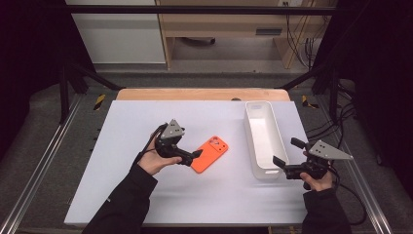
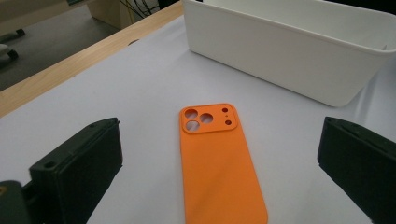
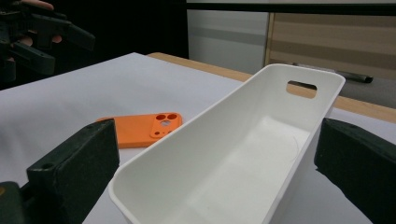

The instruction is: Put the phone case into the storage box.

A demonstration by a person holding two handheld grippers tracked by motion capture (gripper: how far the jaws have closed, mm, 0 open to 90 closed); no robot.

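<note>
A long white bin [image 1: 263,139] stands on the right part of the white tabletop [image 1: 146,195], its length running away from the person; the right gripper view looks straight into it [image 3: 243,154] and shows bare white walls and floor, with a slot handle cut in its far end wall. Just left of the bin, apart from it, an orange phone case [image 1: 210,153] lies flat on the tabletop, back up, its camera cut-outs at the end pointing away from the person and toward the bin. The left tongs [image 1: 196,155] are held low over the tabletop by the left hand [image 1: 155,160], aimed to the right at the near end of the case; in the left gripper view the case [image 2: 219,163] lies between the two black jaws, which stand wide apart and clear of it. The right tongs [image 1: 278,163] are held by the right hand [image 1: 316,181] at the bin's near end, pointing left and away; their jaws are likewise spread wide, one on each side of the bin's near end wall, gripping nothing. Both forearms in dark sleeves come in from the near edge.
</note>
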